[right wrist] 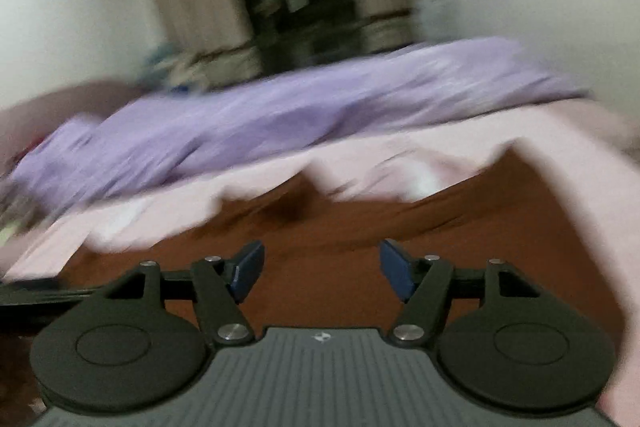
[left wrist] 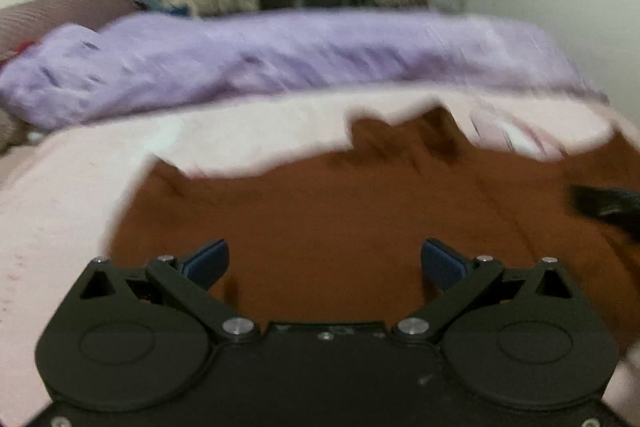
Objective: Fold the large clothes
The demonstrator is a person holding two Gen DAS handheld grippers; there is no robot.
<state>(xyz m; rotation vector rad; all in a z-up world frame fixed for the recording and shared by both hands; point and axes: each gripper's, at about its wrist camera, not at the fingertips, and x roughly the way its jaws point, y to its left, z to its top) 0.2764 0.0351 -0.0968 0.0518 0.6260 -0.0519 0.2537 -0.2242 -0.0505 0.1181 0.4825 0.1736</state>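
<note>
Brown garment [left wrist: 320, 211] spread on the bed [left wrist: 60, 211] near its front edge for folding. Left gripper [left wrist: 324, 263] and right gripper [right wrist: 322, 269] above it, fingers apart, empty, poised to pinch.

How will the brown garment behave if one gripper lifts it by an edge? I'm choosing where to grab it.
The brown garment lies rumpled with soft creases on the pink sheet, so it is probably floppy and will drape and sag. Its wide spread suggests one grip will leave most trailing. Both the left gripper and right gripper are open.

Garment [left wrist: 320, 211] on sheet [left wrist: 60, 211], blanket [left wrist: 280, 59] seemingly behind
</note>
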